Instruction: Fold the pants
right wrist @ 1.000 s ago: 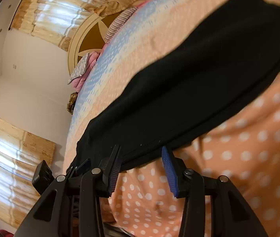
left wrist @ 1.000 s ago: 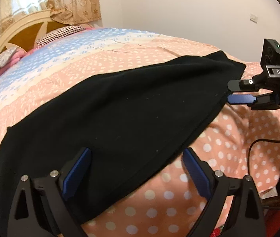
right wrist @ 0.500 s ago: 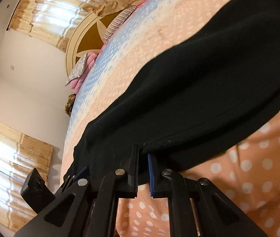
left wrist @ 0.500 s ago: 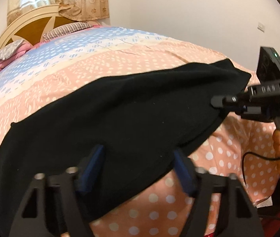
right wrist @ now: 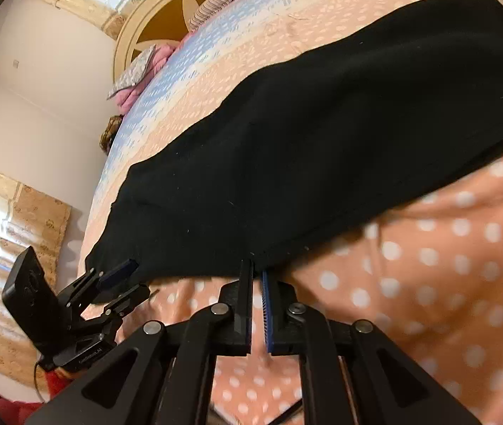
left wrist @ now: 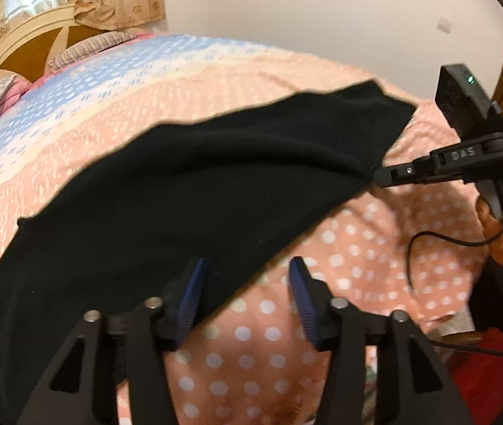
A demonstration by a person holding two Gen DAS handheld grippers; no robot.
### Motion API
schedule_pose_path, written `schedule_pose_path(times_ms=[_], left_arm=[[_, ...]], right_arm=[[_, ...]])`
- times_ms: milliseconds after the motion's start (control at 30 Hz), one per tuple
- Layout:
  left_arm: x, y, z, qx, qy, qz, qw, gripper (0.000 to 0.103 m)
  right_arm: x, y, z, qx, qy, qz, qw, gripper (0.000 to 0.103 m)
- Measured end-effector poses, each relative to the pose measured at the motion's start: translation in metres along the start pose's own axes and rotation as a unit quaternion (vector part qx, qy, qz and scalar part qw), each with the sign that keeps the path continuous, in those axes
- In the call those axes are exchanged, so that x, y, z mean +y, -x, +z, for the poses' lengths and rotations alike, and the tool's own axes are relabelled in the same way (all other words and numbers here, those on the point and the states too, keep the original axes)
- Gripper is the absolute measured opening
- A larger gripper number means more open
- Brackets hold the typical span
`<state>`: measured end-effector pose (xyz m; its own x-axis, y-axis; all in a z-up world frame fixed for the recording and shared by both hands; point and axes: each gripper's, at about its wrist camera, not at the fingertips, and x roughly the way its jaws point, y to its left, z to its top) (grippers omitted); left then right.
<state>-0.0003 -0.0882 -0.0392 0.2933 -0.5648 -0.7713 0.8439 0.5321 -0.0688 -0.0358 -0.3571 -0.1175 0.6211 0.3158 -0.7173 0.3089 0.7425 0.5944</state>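
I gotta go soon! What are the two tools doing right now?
Left tool: open around the edge of the black pants, not pinching.
Right tool: closed on the pants' edge.

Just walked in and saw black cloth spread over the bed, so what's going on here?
A person is folding black pants on a polka-dot bedspread, a handheld gripper in each hand. The right gripper is shut on the near edge of the pants at one end. The left gripper is open, with the same edge lying between its fingers at the other end, not yet pinched. The pants lie mostly flat, with no fold made yet.
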Motion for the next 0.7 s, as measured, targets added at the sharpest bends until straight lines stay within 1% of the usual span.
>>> schedule_pose_path(times_ms=[33, 67, 100, 133, 167, 200, 233, 300, 333, 367, 400, 433, 467, 500, 533, 567, 633, 700], left_arm=[[0.003, 0.009, 0.003, -0.014, 0.000, 0.000, 0.9999, 0.065], [0.008, 0.015, 0.005, -0.025, 0.002, 0.008, 0.9997, 0.068], [0.014, 0.019, 0.008, -0.035, 0.008, 0.017, 0.9992, 0.071], [0.025, 0.020, 0.013, -0.044, 0.019, 0.030, 0.9984, 0.072], [0.033, 0.018, 0.016, -0.046, 0.032, 0.042, 0.9975, 0.072], [0.043, 0.014, 0.020, -0.046, 0.050, 0.053, 0.9963, 0.072], [0.054, 0.008, 0.025, -0.050, 0.077, 0.060, 0.9940, 0.072], [0.070, -0.005, 0.028, -0.052, 0.116, 0.058, 0.9902, 0.072], [0.076, -0.017, 0.026, -0.037, 0.137, 0.065, 0.9878, 0.072], [0.077, -0.028, 0.022, -0.019, 0.144, 0.073, 0.9867, 0.072], [0.075, -0.034, 0.017, -0.009, 0.140, 0.082, 0.9868, 0.072], [0.069, -0.036, 0.009, -0.015, 0.119, 0.100, 0.9878, 0.074], [0.064, -0.033, 0.002, -0.018, 0.102, 0.113, 0.9882, 0.075], [0.062, -0.032, -0.003, -0.011, 0.099, 0.116, 0.9883, 0.075], [0.066, -0.028, -0.010, -0.005, 0.105, 0.115, 0.9879, 0.075], [0.068, -0.024, -0.015, -0.004, 0.112, 0.115, 0.9871, 0.076], [0.072, -0.018, -0.021, -0.004, 0.124, 0.113, 0.9858, 0.076], [0.069, -0.017, -0.017, 0.000, 0.119, 0.122, 0.9854, 0.076]], right_arm=[[-0.001, 0.013, 0.001, -0.010, 0.007, -0.017, 1.000, 0.005], [0.001, 0.026, 0.002, -0.027, 0.019, -0.036, 0.999, 0.005], [0.004, 0.043, 0.005, -0.056, 0.036, -0.058, 0.996, 0.005], [0.007, 0.060, 0.009, -0.090, 0.053, -0.079, 0.991, 0.005], [0.012, 0.071, 0.014, -0.119, 0.069, -0.091, 0.986, 0.005], [0.019, 0.078, 0.021, -0.144, 0.090, -0.095, 0.981, 0.005], [0.024, 0.076, 0.029, -0.152, 0.108, -0.096, 0.978, 0.005], [0.034, 0.055, 0.047, -0.137, 0.133, -0.106, 0.976, 0.005], [0.041, 0.037, 0.057, -0.119, 0.145, -0.104, 0.977, 0.005], [0.048, 0.020, 0.063, -0.105, 0.156, -0.100, 0.977, 0.005], [0.056, 0.001, 0.068, -0.093, 0.173, -0.100, 0.975, 0.005], [0.060, -0.015, 0.070, -0.083, 0.197, -0.114, 0.970, 0.005], [0.064, -0.033, 0.073, -0.074, 0.218, -0.142, 0.963, 0.005], [0.065, -0.053, 0.078, -0.059, 0.227, -0.177, 0.956, 0.005], [0.059, -0.063, 0.085, -0.060, 0.220, -0.182, 0.956, 0.005], [0.053, -0.065, 0.092, -0.074, 0.209, -0.172, 0.960, 0.005], [0.038, -0.069, 0.113, -0.089, 0.167, -0.142, 0.972, 0.005], [0.023, -0.071, 0.127, -0.103, 0.121, -0.115, 0.981, 0.005]])
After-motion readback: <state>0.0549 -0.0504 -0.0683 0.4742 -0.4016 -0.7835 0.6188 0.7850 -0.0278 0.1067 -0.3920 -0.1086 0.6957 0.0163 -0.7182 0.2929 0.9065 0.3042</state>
